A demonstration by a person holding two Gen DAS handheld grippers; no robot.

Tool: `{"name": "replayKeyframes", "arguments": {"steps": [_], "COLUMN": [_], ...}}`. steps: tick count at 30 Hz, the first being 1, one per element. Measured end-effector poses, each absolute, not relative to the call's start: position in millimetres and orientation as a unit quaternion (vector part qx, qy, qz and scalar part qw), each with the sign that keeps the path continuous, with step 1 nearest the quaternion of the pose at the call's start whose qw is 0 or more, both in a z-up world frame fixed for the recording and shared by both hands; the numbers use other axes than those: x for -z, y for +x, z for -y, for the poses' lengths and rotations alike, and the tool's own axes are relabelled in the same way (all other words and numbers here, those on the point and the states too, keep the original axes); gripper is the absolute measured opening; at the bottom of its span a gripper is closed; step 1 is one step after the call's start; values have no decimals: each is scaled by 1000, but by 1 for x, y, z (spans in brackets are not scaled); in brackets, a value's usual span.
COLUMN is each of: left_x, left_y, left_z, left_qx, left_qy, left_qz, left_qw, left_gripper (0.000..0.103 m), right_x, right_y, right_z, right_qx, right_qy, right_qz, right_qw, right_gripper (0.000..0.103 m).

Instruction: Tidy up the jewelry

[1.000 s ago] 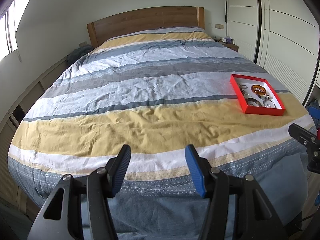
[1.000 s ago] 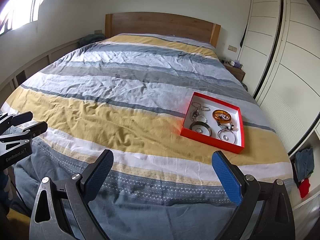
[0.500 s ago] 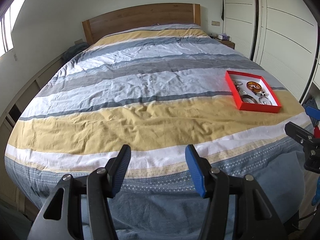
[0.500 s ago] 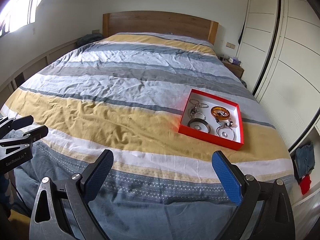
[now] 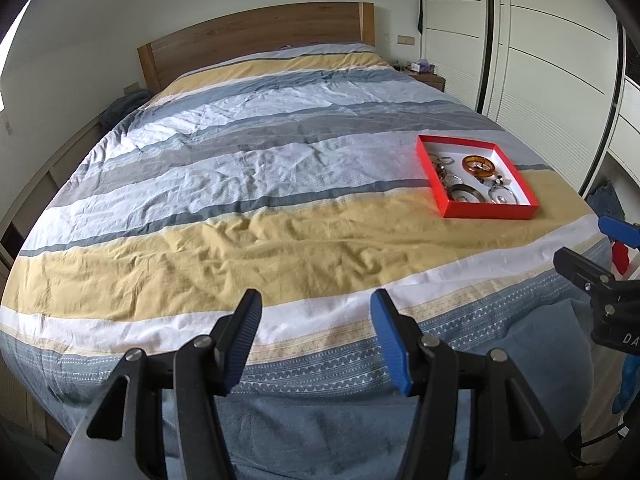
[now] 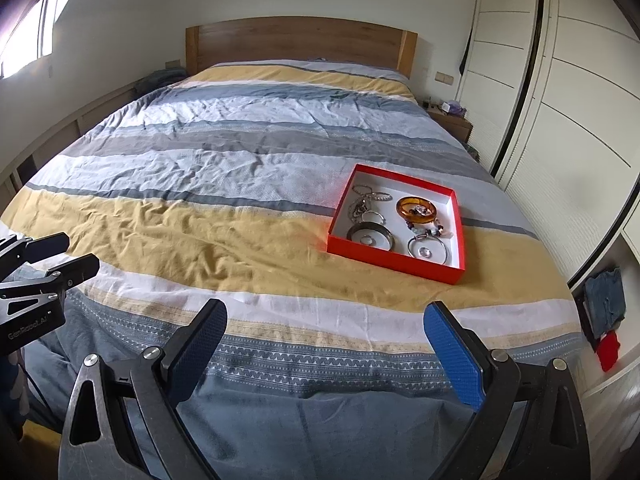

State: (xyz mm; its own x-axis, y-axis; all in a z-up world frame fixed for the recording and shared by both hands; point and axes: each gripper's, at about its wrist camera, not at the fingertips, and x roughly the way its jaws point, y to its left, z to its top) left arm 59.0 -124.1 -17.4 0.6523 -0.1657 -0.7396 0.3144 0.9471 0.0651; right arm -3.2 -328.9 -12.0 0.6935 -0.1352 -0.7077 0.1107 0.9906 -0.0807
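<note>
A red tray (image 6: 400, 259) (image 5: 486, 212) with a white inside lies on the right part of the striped bed. In it are an amber bangle (image 6: 416, 208) (image 5: 479, 165), a dark ring-shaped bangle (image 6: 370, 235), a thin metal hoop (image 6: 427, 248), a beaded bracelet (image 6: 426, 230) and silver chains (image 6: 362, 204). My left gripper (image 5: 316, 336) stands open over the foot of the bed, nothing between its blue pads. My right gripper (image 6: 324, 344) is open wide too, well short of the tray, and its tips (image 5: 580, 268) show at the left view's right edge.
The bed has a striped duvet (image 6: 224, 184) and a wooden headboard (image 6: 300, 40). White wardrobe doors (image 6: 560, 92) run along the right, with a nightstand (image 6: 450, 120) beside the headboard. Folded clothes (image 6: 604, 296) sit on a low shelf at right. A window (image 6: 28, 36) is at left.
Both views have shifted slightly, so the tray now sits a little nearer the middle of each picture. Both grippers stay open and empty.
</note>
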Motion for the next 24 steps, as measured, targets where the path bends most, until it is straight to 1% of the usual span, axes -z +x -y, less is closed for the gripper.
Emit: {"name": "replayKeyframes", "arguments": {"steps": [11, 24], "left_x": [22, 34], "left_y": [70, 83], "left_z": [140, 137], "left_qx": [133, 120], "left_qy": [100, 99], "left_qz": [-407, -422], "left_qw": [898, 893], "left_gripper": [54, 54], "right_x": [20, 39], "right_y": [2, 18], "right_z": [352, 356], "right_qx": [78, 74], "right_qy": [-1, 5], "right_qz": [-394, -414], "right_qw": [916, 907], "right_gripper": [98, 98]}}
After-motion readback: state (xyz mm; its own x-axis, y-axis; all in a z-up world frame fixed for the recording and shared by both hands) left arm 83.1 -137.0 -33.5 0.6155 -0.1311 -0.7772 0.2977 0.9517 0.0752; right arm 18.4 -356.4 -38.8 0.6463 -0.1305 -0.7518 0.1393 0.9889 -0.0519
